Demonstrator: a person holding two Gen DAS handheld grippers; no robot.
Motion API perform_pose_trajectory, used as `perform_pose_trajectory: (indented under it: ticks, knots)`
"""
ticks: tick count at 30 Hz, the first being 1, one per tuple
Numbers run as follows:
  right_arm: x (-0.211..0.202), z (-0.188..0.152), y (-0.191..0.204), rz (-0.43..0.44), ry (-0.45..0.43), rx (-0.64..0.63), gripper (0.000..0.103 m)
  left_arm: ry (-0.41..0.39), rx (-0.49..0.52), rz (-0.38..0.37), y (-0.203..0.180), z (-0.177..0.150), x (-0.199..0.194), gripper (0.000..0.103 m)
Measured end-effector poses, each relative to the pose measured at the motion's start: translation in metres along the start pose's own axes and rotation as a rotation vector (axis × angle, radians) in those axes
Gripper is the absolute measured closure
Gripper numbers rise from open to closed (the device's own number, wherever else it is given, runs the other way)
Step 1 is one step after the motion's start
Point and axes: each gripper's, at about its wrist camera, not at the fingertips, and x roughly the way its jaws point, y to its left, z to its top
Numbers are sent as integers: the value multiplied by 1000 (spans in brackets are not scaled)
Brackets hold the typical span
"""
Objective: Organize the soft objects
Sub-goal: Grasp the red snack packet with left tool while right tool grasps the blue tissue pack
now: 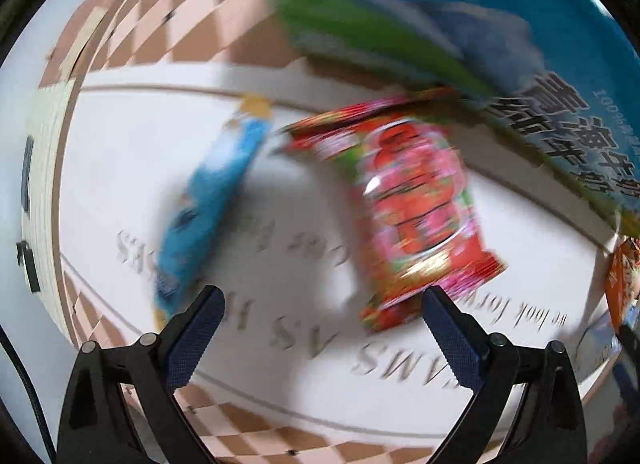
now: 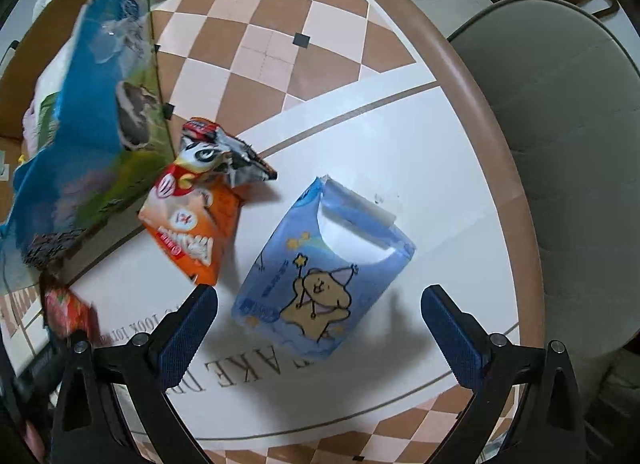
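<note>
In the left wrist view, blurred by motion, my left gripper [image 1: 320, 304] is open and empty above the white table mat [image 1: 120, 152]. A red snack packet [image 1: 416, 208] lies just ahead of its right finger, and a blue packet [image 1: 208, 200] lies ahead of its left finger. In the right wrist view my right gripper [image 2: 320, 304] is open and empty. A blue tissue pack with a bear drawing [image 2: 324, 264] lies between and ahead of its fingers. An orange snack bag [image 2: 196, 208] lies to the left. The red packet [image 2: 68, 312] shows at far left.
A large blue-and-green printed box stands at the mat's edge [image 1: 480, 24] and in the right wrist view [image 2: 92, 112]. The round table has a checkered top [image 2: 272, 44] and brown rim [image 2: 508, 168]. A grey chair [image 2: 560, 144] stands beyond the rim.
</note>
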Motion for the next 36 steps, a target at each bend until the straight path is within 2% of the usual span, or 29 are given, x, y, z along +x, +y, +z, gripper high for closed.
perform_pose_trajectory:
  ticks: [4, 8, 10, 11, 13, 15, 18, 20, 21, 23, 25, 30, 36]
  knots:
    - [17, 12, -3, 0, 32, 21, 0, -5, 4, -59, 11, -5, -16, 2]
    - [33, 17, -4, -5, 79, 29, 0, 23, -10, -145, 2, 11, -21, 2]
    - [38, 14, -5, -21, 92, 11, 11, 38, -16, -166, -10, 24, -16, 2]
    - [40, 11, -5, -26, 96, 0, 14, 46, -12, -170, -18, 29, -12, 2]
    - [42, 0, -5, -39, 112, -26, 30, 73, -2, -168, -29, 44, -1, 2]
    - [46, -9, -6, -56, 127, -54, 36, 94, -4, -156, -39, 51, 12, 2]
    - [48, -20, -8, -74, 134, -92, 41, 49, 3, -98, -44, 63, 15, 3]
    - [49, -27, -9, -81, 140, -121, 43, 42, 24, -90, -46, 65, 14, 17]
    - [49, -30, -10, -79, 145, -134, 44, 36, 42, -87, -47, 63, 14, 21]
    - [50, -37, -11, -72, 155, -154, 46, 30, 71, -75, -51, 56, 14, 40]
    - [52, -46, -11, -65, 166, -179, 47, 20, 104, -59, -53, 45, 13, 49]
    - [52, -81, -8, -47, 186, -249, 50, 11, 199, -17, -56, -9, 17, 52]
    - [59, -132, -18, -63, 223, -314, 49, 94, 321, -10, -60, -89, 38, 52]
